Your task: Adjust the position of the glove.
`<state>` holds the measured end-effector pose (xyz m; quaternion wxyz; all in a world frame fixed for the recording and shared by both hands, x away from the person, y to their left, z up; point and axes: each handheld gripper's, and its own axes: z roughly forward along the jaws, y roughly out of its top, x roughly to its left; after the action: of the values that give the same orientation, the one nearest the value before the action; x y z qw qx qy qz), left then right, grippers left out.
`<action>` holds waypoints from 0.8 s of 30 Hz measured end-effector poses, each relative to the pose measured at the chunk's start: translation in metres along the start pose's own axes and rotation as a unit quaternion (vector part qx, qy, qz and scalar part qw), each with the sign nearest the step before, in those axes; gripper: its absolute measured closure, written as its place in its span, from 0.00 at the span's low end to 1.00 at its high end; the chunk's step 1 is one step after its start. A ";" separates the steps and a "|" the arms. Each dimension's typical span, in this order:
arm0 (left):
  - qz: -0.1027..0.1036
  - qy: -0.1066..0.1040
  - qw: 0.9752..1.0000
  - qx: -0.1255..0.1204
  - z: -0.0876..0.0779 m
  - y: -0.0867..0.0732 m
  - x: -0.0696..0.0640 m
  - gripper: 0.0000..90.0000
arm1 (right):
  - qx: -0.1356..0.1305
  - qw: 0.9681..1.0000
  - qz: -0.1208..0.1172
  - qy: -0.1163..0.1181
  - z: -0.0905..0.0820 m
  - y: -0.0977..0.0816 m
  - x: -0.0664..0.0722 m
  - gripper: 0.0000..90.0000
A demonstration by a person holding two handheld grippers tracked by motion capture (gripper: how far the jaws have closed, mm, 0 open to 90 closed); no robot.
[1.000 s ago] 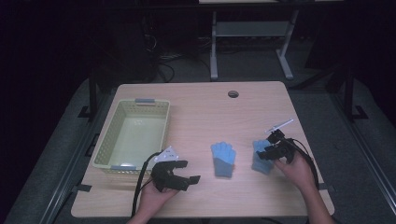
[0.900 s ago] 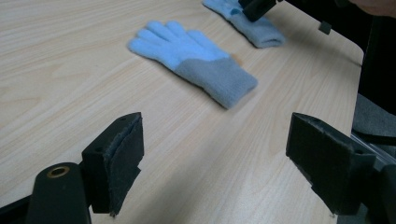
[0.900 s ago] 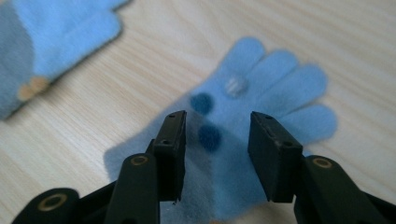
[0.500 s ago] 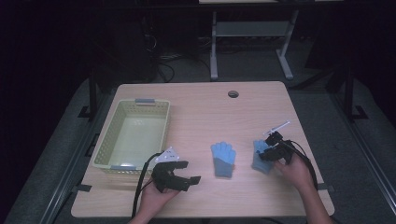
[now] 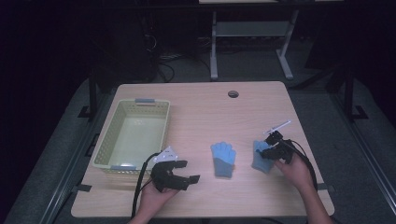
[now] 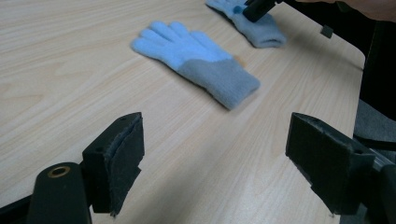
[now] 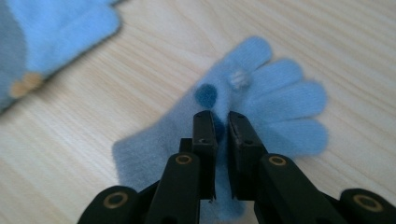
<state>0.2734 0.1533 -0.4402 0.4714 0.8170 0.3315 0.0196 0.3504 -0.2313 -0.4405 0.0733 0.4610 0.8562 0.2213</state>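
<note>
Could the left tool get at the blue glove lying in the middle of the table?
Probably yes. The left tool is open and faces the middle glove across bare table; nothing lies between. The right tool is busy, shut on the other glove.

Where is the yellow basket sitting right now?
In the high view the yellow basket sits on the table's left side, just beyond the left gripper and left of the two blue gloves.

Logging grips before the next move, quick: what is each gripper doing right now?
Left gripper: open, holding nothing, above the table.
Right gripper: jaws have just been closing, now shut on the right-hand glove.
</note>
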 end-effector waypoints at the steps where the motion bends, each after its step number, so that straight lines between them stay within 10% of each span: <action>1: 0.000 0.000 1.000 0.000 0.000 0.000 0.000 0.21 | 0.000 1.000 0.000 0.000 0.000 0.000 0.000 0.92; 24: -0.009 -0.001 1.000 -0.007 -0.002 -0.001 0.000 0.21 | -0.052 0.996 -0.065 0.022 -0.049 0.036 0.051 0.93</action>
<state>0.2721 0.1544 -0.4396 0.4775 0.8106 0.3386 0.0169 0.3322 -0.1872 -0.3771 0.0922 0.3950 0.8731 0.2705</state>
